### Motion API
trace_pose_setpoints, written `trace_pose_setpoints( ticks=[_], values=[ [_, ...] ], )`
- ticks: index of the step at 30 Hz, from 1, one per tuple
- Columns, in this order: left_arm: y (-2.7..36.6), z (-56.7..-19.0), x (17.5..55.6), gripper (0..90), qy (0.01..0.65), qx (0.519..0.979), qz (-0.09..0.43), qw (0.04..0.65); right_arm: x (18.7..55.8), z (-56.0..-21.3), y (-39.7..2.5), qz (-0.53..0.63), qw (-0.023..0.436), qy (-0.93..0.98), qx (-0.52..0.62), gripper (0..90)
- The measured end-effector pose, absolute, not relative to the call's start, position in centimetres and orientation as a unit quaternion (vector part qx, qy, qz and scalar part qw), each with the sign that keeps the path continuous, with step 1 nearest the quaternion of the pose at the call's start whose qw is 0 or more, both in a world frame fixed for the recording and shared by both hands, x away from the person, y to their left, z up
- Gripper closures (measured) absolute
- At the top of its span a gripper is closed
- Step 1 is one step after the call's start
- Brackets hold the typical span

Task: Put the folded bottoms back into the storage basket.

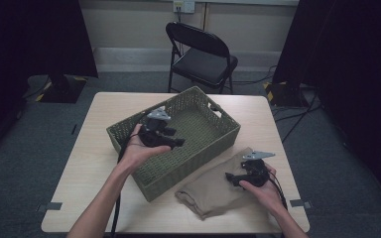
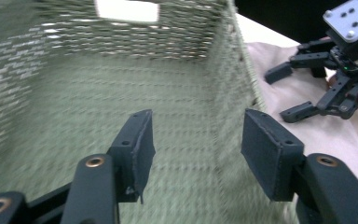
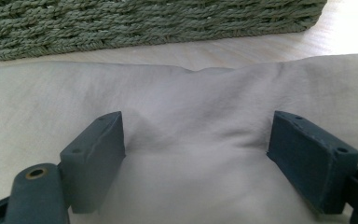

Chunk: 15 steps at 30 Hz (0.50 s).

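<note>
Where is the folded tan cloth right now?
In the high view the tan cloth lies on the table's near right part, just beside the green basket, under the open right gripper.

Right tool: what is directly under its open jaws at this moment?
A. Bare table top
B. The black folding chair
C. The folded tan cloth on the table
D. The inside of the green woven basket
C. In the right gripper view the right tool has its jaws spread over the tan cloth, and the high view shows it over that cloth beside the basket.
</note>
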<state>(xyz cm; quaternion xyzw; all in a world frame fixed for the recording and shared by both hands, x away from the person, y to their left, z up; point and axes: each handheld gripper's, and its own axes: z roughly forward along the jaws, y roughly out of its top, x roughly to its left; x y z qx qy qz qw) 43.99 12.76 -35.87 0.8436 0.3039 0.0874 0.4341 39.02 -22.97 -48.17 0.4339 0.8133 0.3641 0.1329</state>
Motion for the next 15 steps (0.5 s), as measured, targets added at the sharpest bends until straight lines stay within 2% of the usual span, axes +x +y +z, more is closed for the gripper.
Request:
trace_pose_setpoints(
  ticks=[3, 4, 9, 15],
  values=[
    [15.4, -35.7, 43.3, 39.0, 0.327, 0.835, 0.103, 0.431, 39.0, -48.2, -23.0, 0.364, 0.134, 0.814, 0.434, 17.5],
    [15.4, -35.7, 43.3, 38.9, 0.327, 0.835, 0.103, 0.431, 39.0, -48.2, -23.0, 0.364, 0.134, 0.814, 0.434, 17.5],
    [20.6, -36.0, 42.0, 37.5, 0.382, 0.805, 0.128, 0.436, 39.0, -48.2, -22.9, 0.362, 0.135, 0.815, 0.433, 17.5],
    [25.3, -36.5, 40.3, 32.6, 0.416, 0.789, 0.148, 0.427, 39.1, -48.2, -22.9, 0.362, 0.133, 0.815, 0.433, 17.5]
  ],
)
